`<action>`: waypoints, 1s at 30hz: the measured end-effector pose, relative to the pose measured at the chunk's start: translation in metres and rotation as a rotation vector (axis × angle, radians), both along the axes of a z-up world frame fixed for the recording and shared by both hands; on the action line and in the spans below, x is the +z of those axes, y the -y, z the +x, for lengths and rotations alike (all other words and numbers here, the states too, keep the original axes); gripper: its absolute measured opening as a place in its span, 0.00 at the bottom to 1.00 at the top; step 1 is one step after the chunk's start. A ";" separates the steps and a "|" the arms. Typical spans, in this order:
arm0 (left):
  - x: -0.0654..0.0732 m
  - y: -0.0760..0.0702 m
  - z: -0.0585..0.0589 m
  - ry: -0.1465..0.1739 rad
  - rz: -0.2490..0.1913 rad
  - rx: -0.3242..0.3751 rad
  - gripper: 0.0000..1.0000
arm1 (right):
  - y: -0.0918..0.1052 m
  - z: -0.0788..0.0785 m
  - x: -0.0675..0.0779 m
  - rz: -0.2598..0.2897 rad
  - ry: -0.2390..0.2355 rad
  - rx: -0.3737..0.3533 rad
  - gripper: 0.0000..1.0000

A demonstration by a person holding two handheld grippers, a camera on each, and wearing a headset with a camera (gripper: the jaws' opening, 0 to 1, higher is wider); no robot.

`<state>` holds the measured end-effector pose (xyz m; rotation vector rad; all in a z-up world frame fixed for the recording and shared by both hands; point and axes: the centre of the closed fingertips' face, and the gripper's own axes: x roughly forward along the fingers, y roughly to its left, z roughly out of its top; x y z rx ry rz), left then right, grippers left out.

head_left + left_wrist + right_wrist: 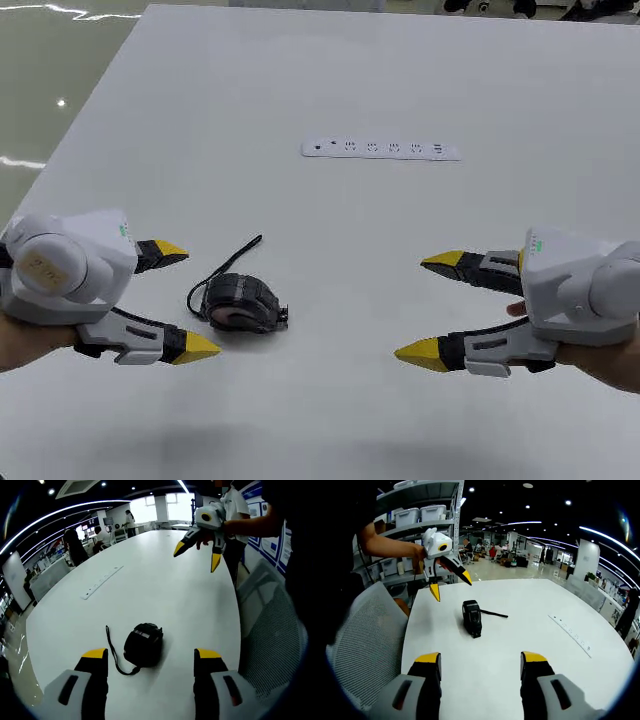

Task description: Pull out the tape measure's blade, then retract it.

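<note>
White tabletop (350,60), open office. Tape measure (240,303) near front edge beside L gripper (200,301); power strip (380,150) mid-table. R gripper (412,308) well apart. Both wide, empty.

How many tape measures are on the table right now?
1. The black tape measure with a black wrist strap lies on the white table, just ahead of the left gripper, whose jaws stand open. The white power strip farther back is no tape measure.

Markings on the tape measure (238,302) are too small to read; the table (400,80) is cut off below.
</note>
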<state>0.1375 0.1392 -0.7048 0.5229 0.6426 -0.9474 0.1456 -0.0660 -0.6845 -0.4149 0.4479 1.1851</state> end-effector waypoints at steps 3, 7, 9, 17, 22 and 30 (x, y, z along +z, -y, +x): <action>-0.008 -0.003 0.003 -0.014 0.008 -0.014 0.64 | -0.004 0.004 -0.003 -0.006 0.001 0.019 0.65; -0.013 0.001 0.005 -0.024 0.001 -0.038 0.60 | -0.010 0.006 -0.007 -0.006 0.003 0.044 0.62; -0.016 0.003 0.005 -0.032 0.017 -0.052 0.58 | -0.014 0.008 -0.011 -0.008 -0.003 0.059 0.61; -0.026 0.006 0.011 -0.042 0.044 -0.108 0.53 | -0.030 0.011 -0.022 -0.012 0.001 0.112 0.56; -0.033 0.002 0.017 -0.052 0.056 -0.132 0.50 | -0.038 0.015 -0.030 -0.016 0.000 0.131 0.53; -0.035 0.009 0.019 -0.050 0.084 -0.177 0.47 | -0.048 0.021 -0.043 -0.023 -0.002 0.163 0.49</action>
